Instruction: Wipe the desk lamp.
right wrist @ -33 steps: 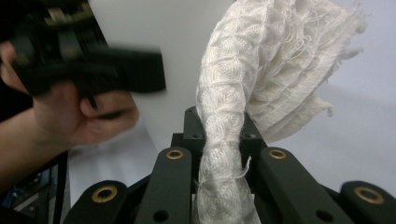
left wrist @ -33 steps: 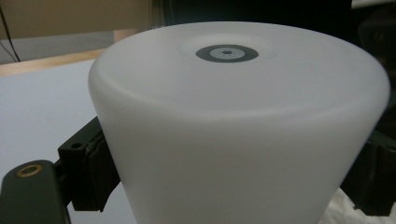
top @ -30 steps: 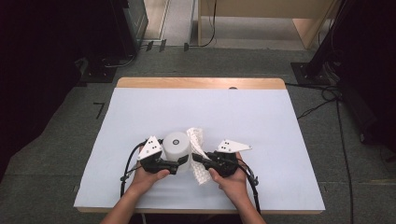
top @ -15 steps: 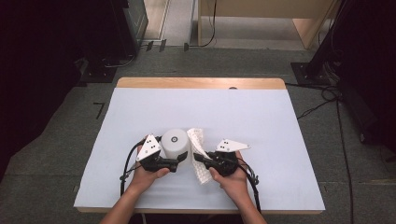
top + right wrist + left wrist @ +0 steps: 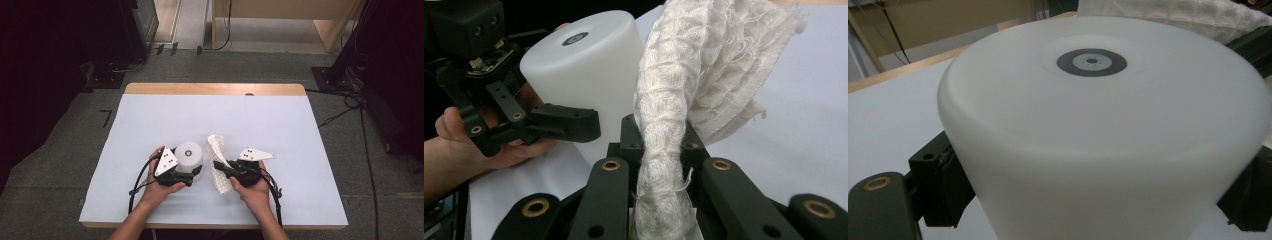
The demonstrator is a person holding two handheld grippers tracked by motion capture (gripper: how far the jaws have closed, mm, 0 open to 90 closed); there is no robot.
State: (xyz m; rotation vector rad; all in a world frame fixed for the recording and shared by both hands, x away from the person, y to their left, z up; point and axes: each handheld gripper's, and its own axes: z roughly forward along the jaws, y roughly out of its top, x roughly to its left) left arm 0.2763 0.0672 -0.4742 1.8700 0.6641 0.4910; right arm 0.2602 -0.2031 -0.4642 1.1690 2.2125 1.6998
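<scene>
Item one: a white cylinder [image 5: 189, 156] with a dark ring mark on its top face, standing on the pale blue table [image 5: 150, 125] in the lower middle of the high view. We judge it a lamp or container being wiped down.

Item two: the left gripper [image 5: 192, 173], at the lower left of the cylinder in the high view. In the left gripper view the cylinder [image 5: 1103, 135] sits between its two black jaws, one at the lower left edge and one at the lower right edge. The jaws have just been opening a little; they still bracket the cylinder's sides, and we read them as in contact, steadying it rather than squeezing hard. Compared with a second ago the hand [image 5: 157, 187] sits in nearly the same place.

Item three: a white waffle-weave cloth [image 5: 217, 162], just right of the cylinder in the high view, its upper end curling toward the centre of the frame.

Item four: the right gripper [image 5: 220, 166], lower middle-right of the high view, jaws pressed together on the cloth. In the right gripper view the bunched cloth [image 5: 664, 150] rises from between the jaws, beside the cylinder [image 5: 589, 75].

Note on change: the cloth's upper end has shifted slightly against the earlier views, while the cylinder has stayed put. With the left hold easing, we judge the cylinder is about to be turned or re-gripped so the cloth can meet a fresh stretch of its side.
</scene>
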